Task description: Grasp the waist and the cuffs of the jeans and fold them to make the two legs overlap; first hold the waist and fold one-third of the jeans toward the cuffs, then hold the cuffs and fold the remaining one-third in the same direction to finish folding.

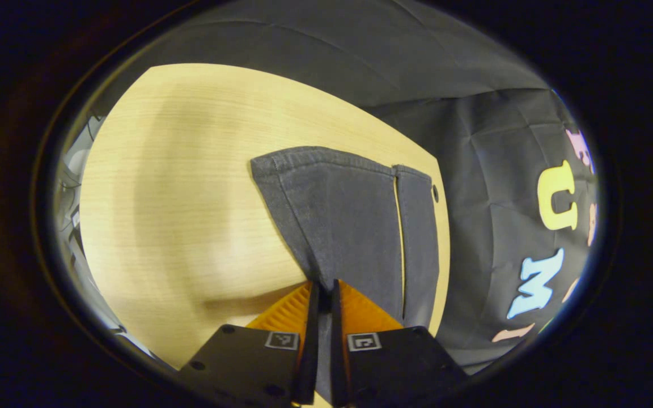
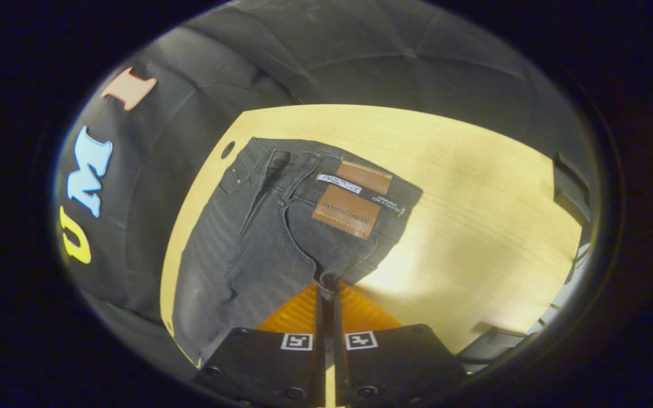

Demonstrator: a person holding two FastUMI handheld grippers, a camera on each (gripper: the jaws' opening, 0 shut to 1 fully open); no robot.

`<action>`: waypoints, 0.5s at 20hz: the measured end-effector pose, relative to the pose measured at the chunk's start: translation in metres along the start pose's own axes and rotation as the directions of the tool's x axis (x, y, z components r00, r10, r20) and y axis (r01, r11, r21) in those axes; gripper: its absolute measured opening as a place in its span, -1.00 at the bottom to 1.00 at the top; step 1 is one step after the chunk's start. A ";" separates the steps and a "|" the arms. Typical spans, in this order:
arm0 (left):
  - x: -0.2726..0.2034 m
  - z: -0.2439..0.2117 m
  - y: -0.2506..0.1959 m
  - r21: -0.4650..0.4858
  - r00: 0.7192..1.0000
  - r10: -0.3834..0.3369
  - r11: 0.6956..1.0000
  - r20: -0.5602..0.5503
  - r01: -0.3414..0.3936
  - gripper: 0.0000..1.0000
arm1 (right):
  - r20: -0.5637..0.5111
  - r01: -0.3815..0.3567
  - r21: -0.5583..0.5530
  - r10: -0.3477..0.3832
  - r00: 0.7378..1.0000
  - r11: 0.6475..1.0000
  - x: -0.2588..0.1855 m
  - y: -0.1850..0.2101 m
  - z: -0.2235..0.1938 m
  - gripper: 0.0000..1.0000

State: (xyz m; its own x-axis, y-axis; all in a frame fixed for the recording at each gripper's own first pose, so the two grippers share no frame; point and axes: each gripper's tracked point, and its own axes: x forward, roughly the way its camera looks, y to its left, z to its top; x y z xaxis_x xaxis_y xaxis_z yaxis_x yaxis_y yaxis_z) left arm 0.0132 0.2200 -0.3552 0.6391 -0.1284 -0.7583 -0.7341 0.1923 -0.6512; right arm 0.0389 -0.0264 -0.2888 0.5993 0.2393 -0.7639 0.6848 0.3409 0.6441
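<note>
Jeans (image 1: 355, 226) cuff edge hidden betw fingers; patch (image 2: 349, 209) text too small.

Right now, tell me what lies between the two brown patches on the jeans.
In the right gripper view, a narrow label crosses the jeans between the brown patches.

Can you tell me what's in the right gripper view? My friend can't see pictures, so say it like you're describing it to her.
The right gripper is pinching the dark grey jeans near the crotch, its two fingers closed on the cloth. The jeans lie spread on a pale wooden table, waist end away from the camera, with two brown patches at the waistband.
</note>
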 end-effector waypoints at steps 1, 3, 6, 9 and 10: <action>-0.005 -0.002 0.000 0.022 1.000 0.004 1.000 -0.021 -0.004 -0.80 | -0.014 -0.021 0.011 0.021 1.000 1.000 -0.001 0.000 -0.001 -0.93; -0.011 0.001 -0.008 0.034 0.999 -0.011 0.999 -0.047 0.012 -0.79 | -0.030 -0.064 0.026 0.065 0.997 0.998 -0.004 0.003 0.001 -0.96; -0.025 0.006 -0.025 0.022 0.998 -0.043 0.999 -0.048 0.044 -0.80 | -0.055 -0.119 0.035 0.121 0.991 0.992 -0.013 0.008 0.003 -0.96; -0.035 0.004 -0.045 -0.010 0.996 -0.072 0.997 -0.051 0.072 -0.80 | -0.095 -0.183 0.050 0.187 0.978 0.982 -0.028 0.017 0.007 -0.96; -0.037 0.004 -0.051 -0.017 0.996 -0.080 0.997 -0.048 0.079 -0.80 | -0.112 -0.204 0.054 0.208 0.972 0.978 -0.033 0.020 0.009 -0.96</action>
State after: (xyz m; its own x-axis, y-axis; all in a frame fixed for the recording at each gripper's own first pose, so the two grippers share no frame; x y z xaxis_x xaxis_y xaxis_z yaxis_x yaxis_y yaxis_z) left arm 0.0279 0.2190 -0.2933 0.6840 -0.1902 -0.7043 -0.6850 0.1646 -0.7097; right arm 0.0367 -0.0354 -0.2499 0.6785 0.4057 -0.6125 0.5698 0.2357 0.7873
